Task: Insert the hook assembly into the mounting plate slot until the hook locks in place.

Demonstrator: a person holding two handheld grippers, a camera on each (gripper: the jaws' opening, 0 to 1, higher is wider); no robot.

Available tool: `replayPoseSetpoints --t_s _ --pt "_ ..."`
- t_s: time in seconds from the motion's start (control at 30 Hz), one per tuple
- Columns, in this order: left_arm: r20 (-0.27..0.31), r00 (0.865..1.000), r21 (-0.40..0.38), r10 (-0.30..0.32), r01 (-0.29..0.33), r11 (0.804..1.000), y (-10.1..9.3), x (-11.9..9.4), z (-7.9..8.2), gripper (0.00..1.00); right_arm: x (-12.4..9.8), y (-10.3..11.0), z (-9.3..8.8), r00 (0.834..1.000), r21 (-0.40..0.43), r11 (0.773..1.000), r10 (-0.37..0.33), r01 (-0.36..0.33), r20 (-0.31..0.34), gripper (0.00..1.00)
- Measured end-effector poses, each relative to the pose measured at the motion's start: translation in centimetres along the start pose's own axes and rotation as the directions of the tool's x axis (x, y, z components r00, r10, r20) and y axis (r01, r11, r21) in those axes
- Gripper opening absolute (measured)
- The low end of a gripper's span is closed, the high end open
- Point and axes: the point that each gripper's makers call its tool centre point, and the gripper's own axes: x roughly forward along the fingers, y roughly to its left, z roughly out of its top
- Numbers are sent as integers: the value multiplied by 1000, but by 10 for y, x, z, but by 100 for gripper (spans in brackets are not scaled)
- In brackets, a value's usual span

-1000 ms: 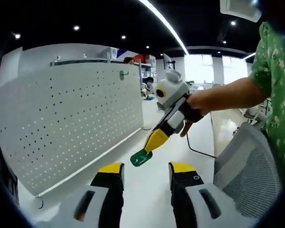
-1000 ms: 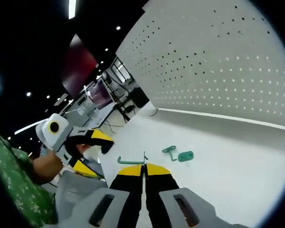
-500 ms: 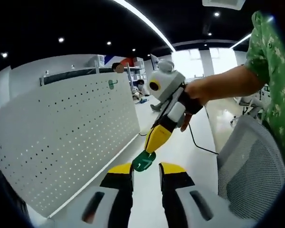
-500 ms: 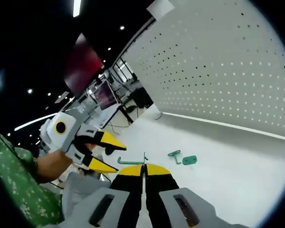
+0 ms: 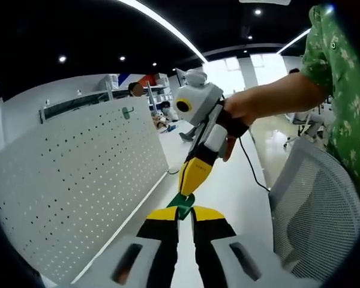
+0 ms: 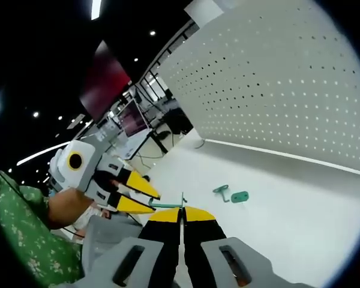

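Pinching a flat green hook piece [image 5: 181,203] between its pressed-together yellow tips, the right tool [image 5: 189,189] hangs over the white tabletop [image 5: 228,186]. The left tool [image 5: 180,213] has its jaws narrowed around the same green piece, though I cannot tell whether they touch it. A second green hook with its small plate [image 6: 231,194] lies on the tabletop near the white perforated mounting board [image 6: 288,90], apart from it. I can read no lettering anywhere.
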Motion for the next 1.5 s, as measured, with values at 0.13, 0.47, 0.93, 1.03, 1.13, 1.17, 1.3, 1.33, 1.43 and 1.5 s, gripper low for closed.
replayPoseSetpoints --t_s 0.13,0.47,0.93,1.03,1.13,1.17,1.3,1.33,1.43,1.5 --pt "-3 1000 23 -7 7 1000 -3 -1 1 8 -1 0 -2 1000 22 1000 3 -3 -6 0" --pt "-1 1000 43 -31 31 999 -12 -2 5 4 -2 1 -6 999 116 993 37 -36 -8 0" --pt "-18 997 16 -78 78 997 -15 -1 5 3 -6 7 -12 999 -69 997 32 -34 -35 4" --pt "-29 996 12 -89 89 996 -17 0 2 3 -10 12 -5 1000 -224 975 2 -9 -30 6" --pt "-48 995 12 -93 93 996 -17 2 -2 3 -13 30 -2 997 -414 910 1 -32 -73 5" --pt "-51 994 13 -92 93 996 -18 2 -2 3 -14 31 -3 996 -433 901 -4 -35 -89 5" --pt "-49 994 12 -96 97 995 -19 3 -1 3 -8 33 -18 975 -609 792 -96 -48 -202 5" --pt "-48 994 11 -96 97 995 -18 3 0 3 -5 33 -21 970 -626 778 -106 -56 -218 5" --pt "-45 995 9 -94 94 995 -18 2 2 3 2 36 -23 972 -635 769 -93 -68 -217 5" --pt "-42 995 4 -93 93 996 -17 2 3 3 5 37 -23 973 -635 769 -82 -77 -217 6"
